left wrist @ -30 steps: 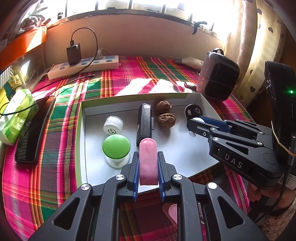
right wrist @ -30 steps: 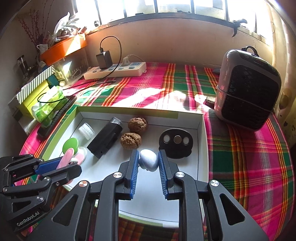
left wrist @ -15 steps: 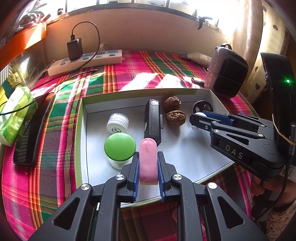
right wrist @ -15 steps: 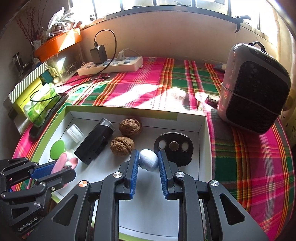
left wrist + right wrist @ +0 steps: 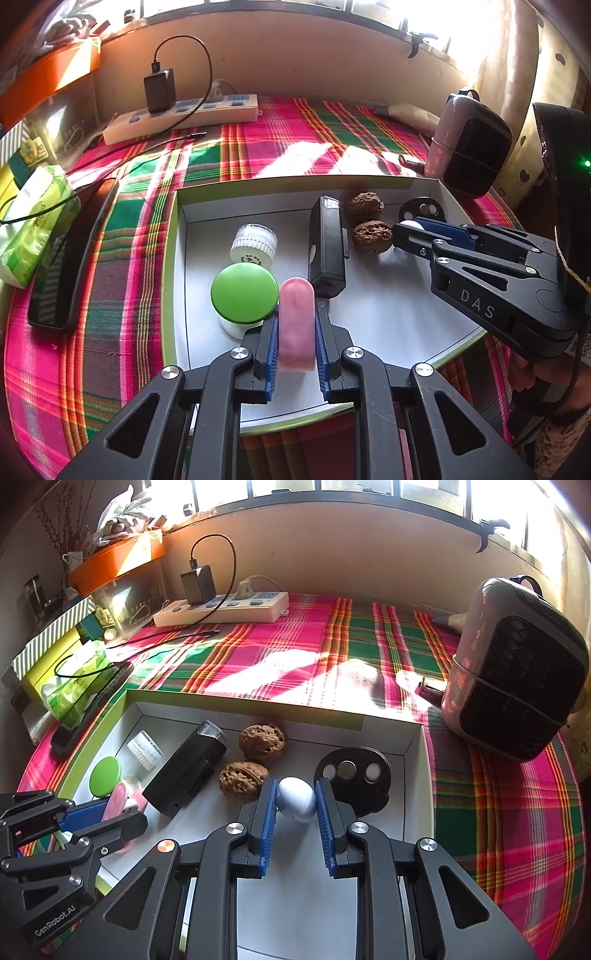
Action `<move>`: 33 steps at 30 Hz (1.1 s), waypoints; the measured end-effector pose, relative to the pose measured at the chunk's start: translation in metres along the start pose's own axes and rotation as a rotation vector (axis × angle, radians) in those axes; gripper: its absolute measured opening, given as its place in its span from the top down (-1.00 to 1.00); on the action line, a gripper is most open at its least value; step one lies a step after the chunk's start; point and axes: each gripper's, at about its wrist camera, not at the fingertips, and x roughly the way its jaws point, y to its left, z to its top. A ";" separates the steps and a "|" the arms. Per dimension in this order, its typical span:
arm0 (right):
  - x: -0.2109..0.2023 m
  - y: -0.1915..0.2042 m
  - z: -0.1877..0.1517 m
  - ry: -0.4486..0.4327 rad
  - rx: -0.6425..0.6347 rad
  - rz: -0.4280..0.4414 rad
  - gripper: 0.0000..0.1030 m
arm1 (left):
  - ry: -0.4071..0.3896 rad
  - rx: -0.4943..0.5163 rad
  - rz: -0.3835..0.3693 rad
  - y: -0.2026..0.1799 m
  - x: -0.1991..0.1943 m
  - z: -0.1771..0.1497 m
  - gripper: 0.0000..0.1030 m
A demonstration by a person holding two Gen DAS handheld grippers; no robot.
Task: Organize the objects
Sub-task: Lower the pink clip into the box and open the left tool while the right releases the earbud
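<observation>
A white box with a green rim (image 5: 173,236) (image 5: 413,734) lies on the plaid cloth. My left gripper (image 5: 295,314) is shut on a pink rounded case (image 5: 296,325) over the box's near side. My right gripper (image 5: 295,794) is shut on a pale blue egg-shaped thing (image 5: 297,798) over the right half; the left wrist view shows this gripper (image 5: 400,230) too. Inside lie a green-lidded jar (image 5: 243,291), a white ribbed cap (image 5: 253,242), a black device (image 5: 327,243), two walnuts (image 5: 371,236) (image 5: 263,741) and a dark disc (image 5: 354,775) holding round pieces.
Around the box stand a pink and black heater (image 5: 517,675) at the right, a power strip with a charger (image 5: 181,118) at the back, a black remote (image 5: 70,254) and a green tissue pack (image 5: 33,225) at the left. A hand (image 5: 535,373) holds the right gripper.
Both views have slid slightly forward over the box. The grips on the pink case and the blue egg-shaped thing are unchanged.
</observation>
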 end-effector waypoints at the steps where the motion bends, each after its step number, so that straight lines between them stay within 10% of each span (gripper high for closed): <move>1: 0.000 0.000 0.000 -0.002 -0.001 -0.003 0.55 | -0.001 0.000 0.001 0.000 0.000 0.000 0.69; 33: -0.002 -0.001 -0.004 -0.009 0.015 -0.009 0.55 | 0.003 0.005 -0.001 -0.003 -0.002 0.000 0.58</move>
